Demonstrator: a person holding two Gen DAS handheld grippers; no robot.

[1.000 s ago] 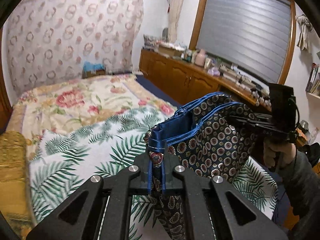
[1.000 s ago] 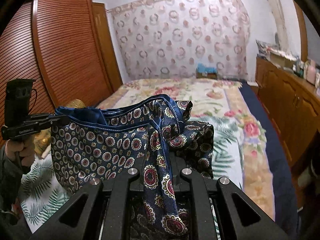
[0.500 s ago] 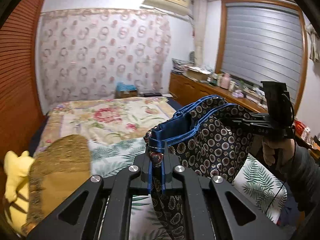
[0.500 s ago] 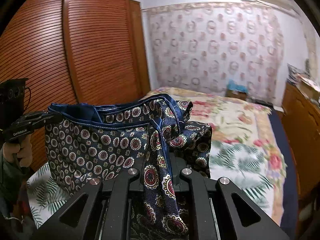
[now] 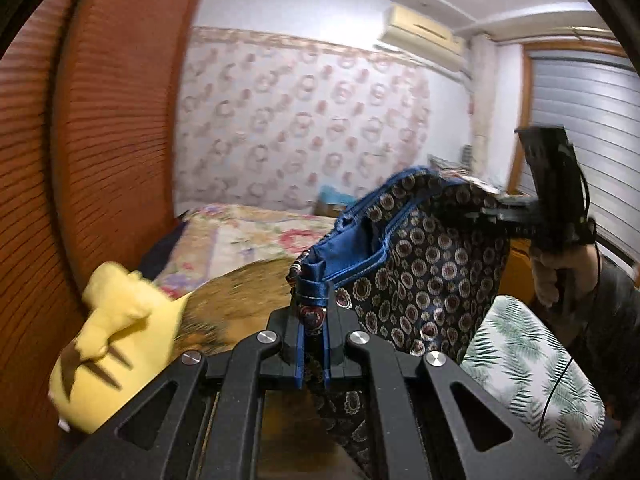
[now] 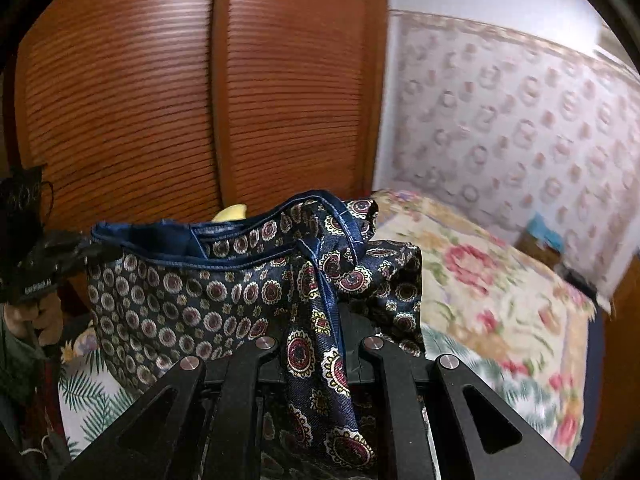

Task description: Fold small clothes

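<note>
A small navy garment with a medallion print and blue-trimmed waistband hangs stretched in the air between both grippers. My left gripper is shut on one end of the waistband. In the right wrist view my right gripper is shut on the other end of the same garment, with a fold draped over its fingers. Each view shows the opposite gripper in a person's hand: the right one at the right edge, the left one at the left edge. The cloth's lower part is hidden behind the gripper bodies.
A bed with a floral quilt and a palm-leaf sheet lies below. A yellow plush toy and a golden-brown cushion sit by the slatted wooden wardrobe. A patterned curtain covers the far wall.
Both grippers have swung left together with the garment still stretched between them; the wardrobe, plush toy and cushion have come into view, and the window side has slid away.
</note>
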